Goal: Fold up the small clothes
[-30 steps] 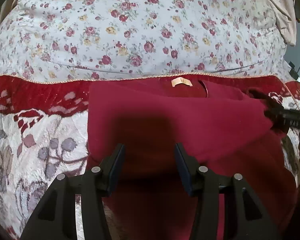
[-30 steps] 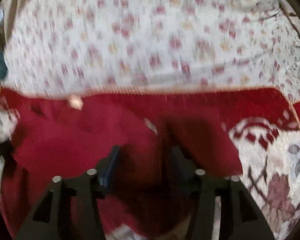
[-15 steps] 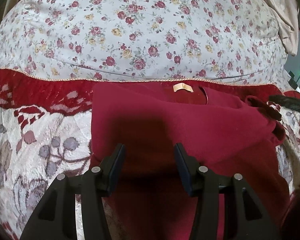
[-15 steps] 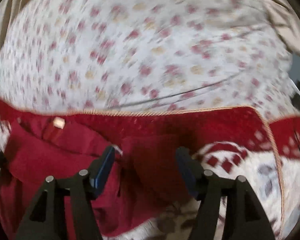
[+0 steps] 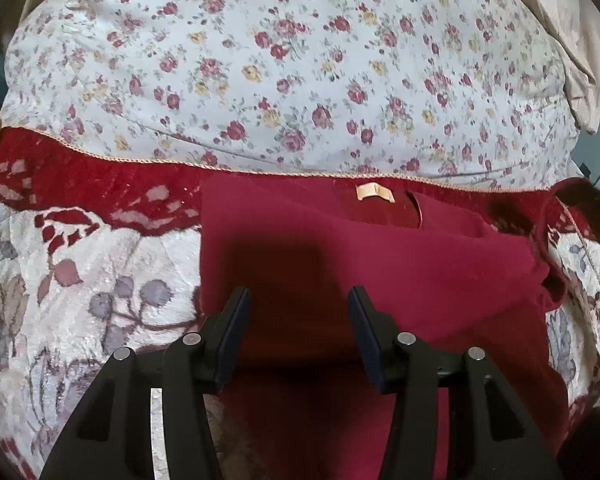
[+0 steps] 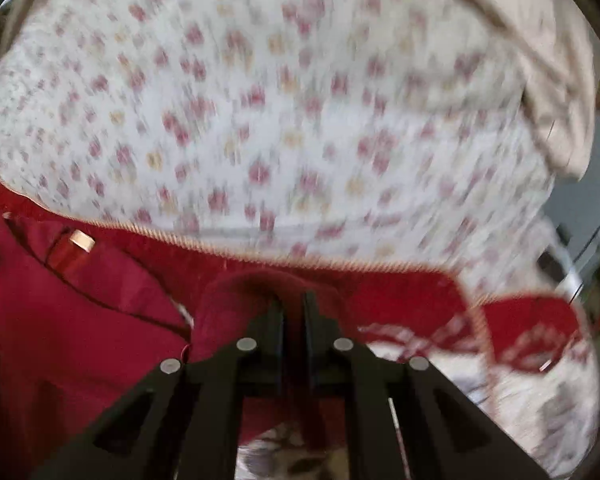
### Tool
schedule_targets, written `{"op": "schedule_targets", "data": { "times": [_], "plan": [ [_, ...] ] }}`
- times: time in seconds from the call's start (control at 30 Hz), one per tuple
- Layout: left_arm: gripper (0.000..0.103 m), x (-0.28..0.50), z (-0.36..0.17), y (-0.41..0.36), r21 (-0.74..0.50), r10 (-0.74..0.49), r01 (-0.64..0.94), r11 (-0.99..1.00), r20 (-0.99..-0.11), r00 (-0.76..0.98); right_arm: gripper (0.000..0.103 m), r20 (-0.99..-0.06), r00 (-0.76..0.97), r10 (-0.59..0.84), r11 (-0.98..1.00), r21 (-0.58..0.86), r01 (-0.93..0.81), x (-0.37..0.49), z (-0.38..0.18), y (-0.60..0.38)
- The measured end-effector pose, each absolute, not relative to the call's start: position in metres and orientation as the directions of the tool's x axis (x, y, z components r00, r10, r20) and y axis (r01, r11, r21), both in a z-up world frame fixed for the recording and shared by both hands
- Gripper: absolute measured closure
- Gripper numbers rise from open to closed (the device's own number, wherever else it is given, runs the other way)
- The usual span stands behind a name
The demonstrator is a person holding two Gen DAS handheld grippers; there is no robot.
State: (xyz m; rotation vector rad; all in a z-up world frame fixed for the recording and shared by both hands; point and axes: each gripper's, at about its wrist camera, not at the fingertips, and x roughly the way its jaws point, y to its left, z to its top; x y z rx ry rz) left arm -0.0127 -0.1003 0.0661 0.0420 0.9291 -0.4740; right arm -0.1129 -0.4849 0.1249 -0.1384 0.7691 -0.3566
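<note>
A dark red shirt (image 5: pixel 340 264) lies on the bed, neck away from me, with a tan neck label (image 5: pixel 374 192); one side is folded over its middle. My left gripper (image 5: pixel 298 312) is open and empty, hovering over the shirt's lower middle. In the blurred right wrist view my right gripper (image 6: pixel 294 308) is shut on a raised fold of the red shirt (image 6: pixel 80 320) at its right side, probably the sleeve. The label also shows in that view (image 6: pixel 82 240).
A floral white quilt (image 5: pixel 300 60) bulges behind the shirt. A red-and-cream patterned blanket (image 5: pixel 80 280) lies under the shirt, its gold-corded edge (image 5: pixel 140 160) running across. A beige cloth (image 5: pixel 572 40) lies at the far right.
My right gripper was open half a second ago and has closed on the shirt's right side, lifting a fold. My left gripper stays open and has shifted only slightly.
</note>
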Motion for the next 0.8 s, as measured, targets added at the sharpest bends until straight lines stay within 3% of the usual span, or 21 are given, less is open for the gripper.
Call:
{"op": "schedule_targets", "data": {
  "times": [0.2,0.33,0.47,0.5,0.6,0.7,0.8],
  "plan": [
    [0.074,-0.009,0.075,-0.081,-0.219,-0.387,0.354,0.909,-0.757,0.527,0.095,-0.568,0.788,-0.237,0.946,-0.319,0.054,-0.136,0.190,-0.427],
    [0.074,-0.006,0.082,-0.064,-0.265,-0.400,0.312,0.912,-0.735,0.547,0.095,-0.616,0.787,-0.016,0.938,-0.281,-0.201,-0.124,0.214,-0.372],
    [0.074,0.002,0.082,-0.049,-0.306,-0.412,0.279,0.910,-0.730,0.546,0.094,-0.675,0.734,0.071,0.887,-0.294,-0.356,-0.092,0.191,-0.313],
    [0.074,0.004,0.081,-0.047,-0.306,-0.410,0.276,0.911,-0.733,0.543,0.090,-0.690,0.718,0.087,0.879,-0.287,-0.382,-0.081,0.180,-0.301],
    [0.074,0.008,0.078,-0.042,-0.302,-0.397,0.259,0.917,-0.743,0.540,0.055,-0.754,0.646,0.114,0.871,-0.238,-0.431,-0.058,0.144,-0.260],
    [0.074,0.009,0.076,-0.039,-0.322,-0.409,0.253,0.912,-0.747,0.525,0.049,-0.743,0.643,0.186,0.897,-0.138,-0.420,-0.058,0.143,-0.259],
    [0.074,0.007,0.078,-0.042,-0.335,-0.425,0.262,0.905,-0.741,0.519,0.034,-0.699,0.692,0.180,0.948,-0.064,-0.311,-0.067,0.159,-0.290]
  ]
}}
